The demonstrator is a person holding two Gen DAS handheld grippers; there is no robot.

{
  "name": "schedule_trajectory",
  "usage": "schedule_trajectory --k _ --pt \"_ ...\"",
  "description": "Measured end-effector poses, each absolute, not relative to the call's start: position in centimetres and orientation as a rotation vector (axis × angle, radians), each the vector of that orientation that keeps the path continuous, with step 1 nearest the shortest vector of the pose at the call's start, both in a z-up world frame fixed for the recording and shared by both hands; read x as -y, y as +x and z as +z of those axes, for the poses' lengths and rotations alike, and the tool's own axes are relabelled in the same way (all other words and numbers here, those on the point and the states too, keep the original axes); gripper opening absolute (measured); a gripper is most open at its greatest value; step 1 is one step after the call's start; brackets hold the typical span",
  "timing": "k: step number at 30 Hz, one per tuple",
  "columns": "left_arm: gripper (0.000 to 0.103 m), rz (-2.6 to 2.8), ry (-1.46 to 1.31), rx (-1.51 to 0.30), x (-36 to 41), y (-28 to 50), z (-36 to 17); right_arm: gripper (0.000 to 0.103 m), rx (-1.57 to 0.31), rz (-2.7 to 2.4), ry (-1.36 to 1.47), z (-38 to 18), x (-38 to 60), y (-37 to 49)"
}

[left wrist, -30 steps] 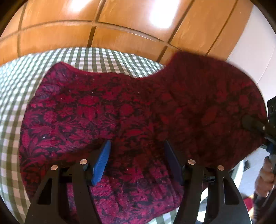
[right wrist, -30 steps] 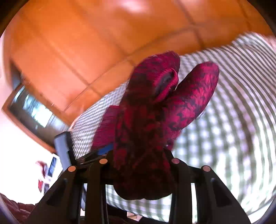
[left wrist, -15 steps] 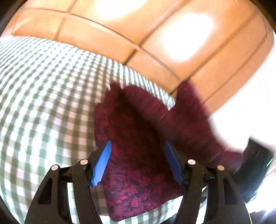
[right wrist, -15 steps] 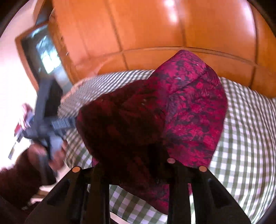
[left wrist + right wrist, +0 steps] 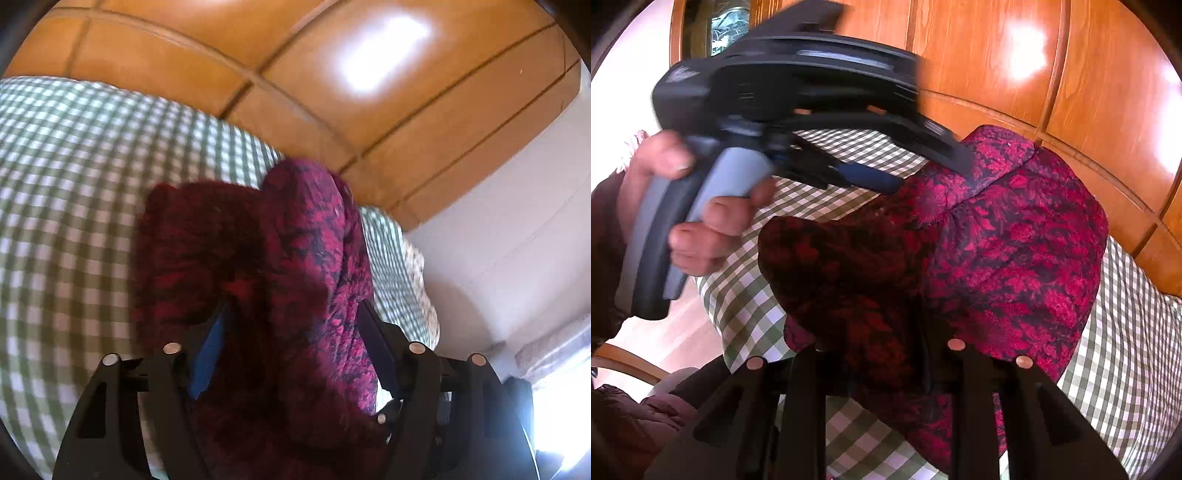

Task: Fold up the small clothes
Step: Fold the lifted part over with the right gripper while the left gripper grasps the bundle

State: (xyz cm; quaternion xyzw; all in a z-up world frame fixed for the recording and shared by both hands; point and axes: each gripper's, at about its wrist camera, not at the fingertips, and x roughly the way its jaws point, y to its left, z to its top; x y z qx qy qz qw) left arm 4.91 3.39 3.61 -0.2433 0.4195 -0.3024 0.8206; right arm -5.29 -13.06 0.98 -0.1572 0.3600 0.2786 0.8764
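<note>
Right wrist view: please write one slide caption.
Both grippers lift a bunched red patterned garment above the green checked cloth.

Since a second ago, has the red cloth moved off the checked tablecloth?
Yes. The red cloth, earlier spread flat, now hangs bunched above the checked tablecloth, lifted by both grippers toward the wooden panels.

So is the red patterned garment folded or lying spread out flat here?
Partly folded: the red garment is bunched and doubled over itself above the checked cloth, lifted between the left gripper and right gripper.
</note>
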Motion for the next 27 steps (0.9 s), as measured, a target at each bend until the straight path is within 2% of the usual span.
schedule_trajectory --k 2,3,4,6,10,12,19,20,23,27 --pt "0.025 -0.608 -0.44 -0.914 -2.1 5.5 3.7 0.025 -0.742 0.58 -0.325 1.0 13.4 -5.3" --pt "0.021 -0.597 -0.412 -0.911 -1.7 5.6 4.0 0.03 -0.741 0.596 -0.308 1.1 13.6 -5.4" --pt "0.02 -0.593 -0.395 -0.906 -1.4 5.6 4.1 0.034 -0.75 0.644 -0.252 1.4 14.4 -5.3" --pt "0.019 -0.58 -0.368 -0.897 -1.4 5.4 4.3 0.055 -0.796 0.78 -0.099 2.4 16.0 -4.9" --pt "0.019 -0.571 -0.36 -0.882 -2.5 4.4 4.9 0.056 -0.788 0.847 0.172 4.4 22.6 -4.3" --pt "0.019 -0.56 -0.362 -0.879 -3.3 4.1 4.8 0.053 -0.782 0.781 0.201 4.6 24.7 -3.9" --pt "0.019 -0.395 -0.329 -0.888 -6.7 1.8 3.3 0.046 -0.848 0.635 0.08 1.0 22.5 -2.5" --pt "0.019 -0.344 -0.316 -0.9 -7.1 1.5 2.6 0.046 -0.846 0.622 0.06 0.8 21.5 -2.5" --pt "0.027 -0.218 -0.276 -0.924 -7.6 1.5 0.9 0.047 -0.83 0.583 -0.036 -0.5 18.5 -2.6" --pt "0.027 -0.208 -0.304 -0.921 -8.2 1.1 0.8 0.056 -0.827 0.59 -0.136 -0.5 17.6 -2.8"
